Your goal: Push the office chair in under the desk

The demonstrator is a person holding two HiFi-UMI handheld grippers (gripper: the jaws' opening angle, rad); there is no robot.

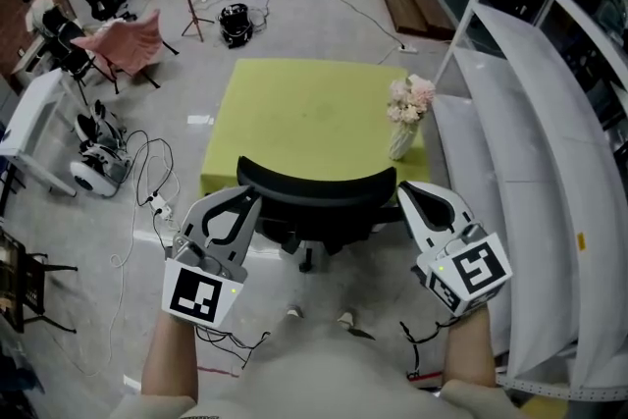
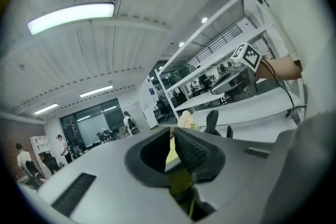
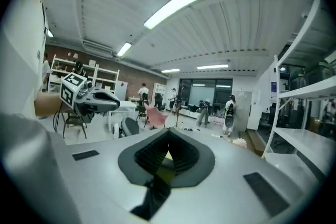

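The office chair (image 1: 316, 191) sits with its black backrest right at the near edge of the yellow-green counter (image 1: 294, 113), its seat looking tucked underneath. The left tool (image 1: 250, 197) hovers by the backrest's left end and the right tool (image 1: 404, 191) by its right end (can't tell if either touches it). Both tools are pinched together with nothing between them. A vase of flowers (image 1: 406, 118) stands near the counter's right corner.
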